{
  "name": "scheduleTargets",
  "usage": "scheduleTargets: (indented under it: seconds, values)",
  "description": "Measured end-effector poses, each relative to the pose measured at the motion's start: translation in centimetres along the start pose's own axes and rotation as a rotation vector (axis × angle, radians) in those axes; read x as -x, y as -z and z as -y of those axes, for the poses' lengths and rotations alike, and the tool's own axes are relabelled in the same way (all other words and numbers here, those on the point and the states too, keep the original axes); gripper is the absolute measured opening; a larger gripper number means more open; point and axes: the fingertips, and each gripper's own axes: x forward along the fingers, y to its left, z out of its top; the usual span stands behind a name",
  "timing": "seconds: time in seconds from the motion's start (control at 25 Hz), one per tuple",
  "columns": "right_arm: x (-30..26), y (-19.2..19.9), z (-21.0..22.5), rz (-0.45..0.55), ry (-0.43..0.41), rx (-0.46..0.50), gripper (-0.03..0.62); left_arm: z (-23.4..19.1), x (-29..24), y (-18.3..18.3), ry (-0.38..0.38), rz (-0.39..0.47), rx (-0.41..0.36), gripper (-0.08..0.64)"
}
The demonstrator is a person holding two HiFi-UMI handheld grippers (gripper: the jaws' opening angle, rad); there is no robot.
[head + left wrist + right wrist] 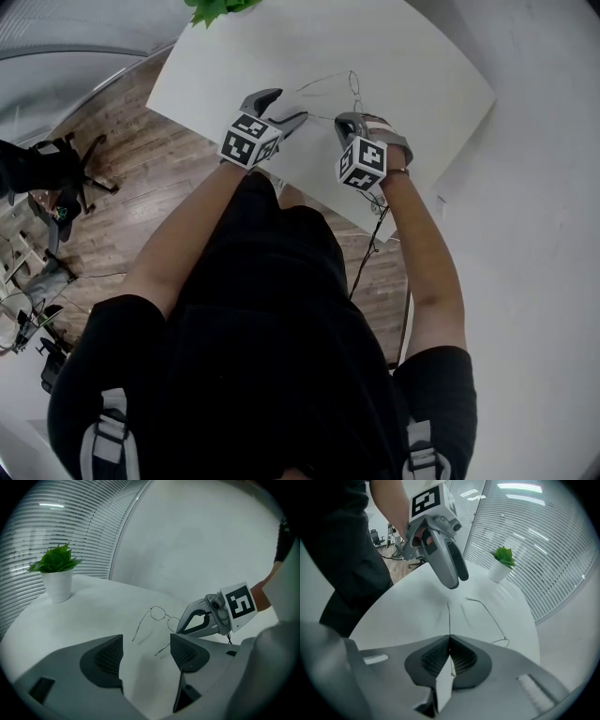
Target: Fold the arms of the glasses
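The right gripper [450, 637] is clamping its fingers on an arm of the glasses [449, 620]; the left gripper [146, 645] is hovering, fingers apart, over the worktop [93, 602].

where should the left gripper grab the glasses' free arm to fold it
Probably the free arm near its tip, left gripper coming from above, jaws across the wire: it lies splayed out, clear of the right gripper, shut on the other arm.

We see the glasses [161, 616] as thin bare wire, seemingly metal, on a smooth, matt white table [412, 66]. The left gripper [145, 656] and right gripper [450, 641] look like matt grey plastic, their pads [108, 658] darker and finely ribbed. The floor [141, 178] is wood planking with a slight sheen; the pot [57, 587] is smooth white.
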Motion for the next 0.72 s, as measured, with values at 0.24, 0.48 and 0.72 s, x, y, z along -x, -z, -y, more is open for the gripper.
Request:
scheduleTargets:
  seconds: [0.24,0.48,0.72]
  values:
    - [0.6,-0.4,-0.4,0.018,-0.002,0.009,0.011,-0.2,-0.7,-1.2,0.01,-0.001,-0.032,0.314]
    - [1.4,-0.9,-1.0,0.043,-0.011,0.031,0.009,0.0,-2.2,-1.6,0.02,-0.034,-0.085,0.283]
    - [1.1,-1.7,-1.3,0.058,-0.025,0.056,0.009,-0.7,-4.0,-1.3,0.02,-0.081,-0.143,0.208]
